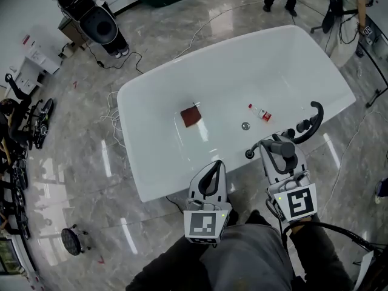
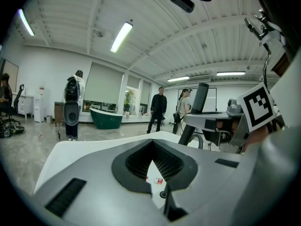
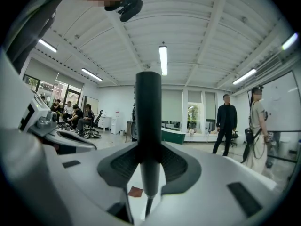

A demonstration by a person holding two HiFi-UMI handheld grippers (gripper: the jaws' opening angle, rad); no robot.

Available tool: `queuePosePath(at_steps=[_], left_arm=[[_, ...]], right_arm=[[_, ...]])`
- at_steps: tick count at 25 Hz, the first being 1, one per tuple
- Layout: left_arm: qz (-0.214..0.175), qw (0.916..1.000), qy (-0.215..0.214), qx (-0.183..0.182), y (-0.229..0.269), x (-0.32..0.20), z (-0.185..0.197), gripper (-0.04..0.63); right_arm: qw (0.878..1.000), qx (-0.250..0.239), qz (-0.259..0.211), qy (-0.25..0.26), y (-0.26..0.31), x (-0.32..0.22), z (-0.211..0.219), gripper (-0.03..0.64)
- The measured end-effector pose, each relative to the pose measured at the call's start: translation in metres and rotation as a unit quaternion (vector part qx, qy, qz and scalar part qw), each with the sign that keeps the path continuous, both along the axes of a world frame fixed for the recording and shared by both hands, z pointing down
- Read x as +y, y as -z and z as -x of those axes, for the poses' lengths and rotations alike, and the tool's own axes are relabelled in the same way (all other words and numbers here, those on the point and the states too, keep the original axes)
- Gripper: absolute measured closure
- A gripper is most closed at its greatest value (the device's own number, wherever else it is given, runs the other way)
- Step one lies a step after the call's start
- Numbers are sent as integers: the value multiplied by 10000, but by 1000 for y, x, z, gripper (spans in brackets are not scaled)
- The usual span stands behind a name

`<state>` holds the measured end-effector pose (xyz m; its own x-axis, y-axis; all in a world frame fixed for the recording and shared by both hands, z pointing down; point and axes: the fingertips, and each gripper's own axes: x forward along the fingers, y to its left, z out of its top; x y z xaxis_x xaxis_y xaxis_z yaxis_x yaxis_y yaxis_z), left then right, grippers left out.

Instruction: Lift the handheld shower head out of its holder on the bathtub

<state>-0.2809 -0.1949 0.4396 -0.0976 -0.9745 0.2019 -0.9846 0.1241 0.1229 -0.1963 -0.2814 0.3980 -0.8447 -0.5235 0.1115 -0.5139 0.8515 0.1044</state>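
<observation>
Clamping the shower head (image 3: 149, 121) upright by its handle, the right gripper's (image 3: 149, 166) jaws stand part-way apart, and its hose (image 3: 147, 205) drops just below them. Beside it, the left gripper's (image 2: 153, 145) jaws are together, with nothing between them. Beyond both sets of jaws lies the tub (image 1: 151, 96), with a red cloth (image 1: 191, 117) and a small bottle (image 1: 260, 113) on its floor.

Wide open room over the white bathtub (image 1: 151, 99), its basin mostly bare. Low in the way on the basin bottom: a brown square cloth (image 1: 191, 117), a small bottle (image 1: 260, 113), a round drain (image 1: 245, 126). Crowded at the near right rim, with dark tap fittings (image 1: 301, 126) close together. Loose cables (image 1: 112, 117) across the floor (image 1: 73, 162) beside the tub's left end.
</observation>
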Motion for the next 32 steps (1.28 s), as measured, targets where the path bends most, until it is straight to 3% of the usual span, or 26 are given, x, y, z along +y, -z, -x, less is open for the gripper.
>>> queuePosePath(at_steps=[7,13,18,25,32], left_arm=[[-144,9996,208,-77,13,33,-35,592],[-164,9983,550,-139,28,89,-86,592],[-153,9969,723,-273,38,137,-113,592],[-120,9960,785,-406,40,177,-132,592],[-194,9974,497,-486,44,194,-127,592]], right_arm=[[9961,-669,-527,208,78,40,-42,478],[9849,-1251,-1107,464,157,108,-106,479],[9788,-1539,-1227,565,192,172,-150,478],[9773,-1641,-1266,448,197,211,-190,477],[9850,-1297,-1135,71,152,222,-179,479]])
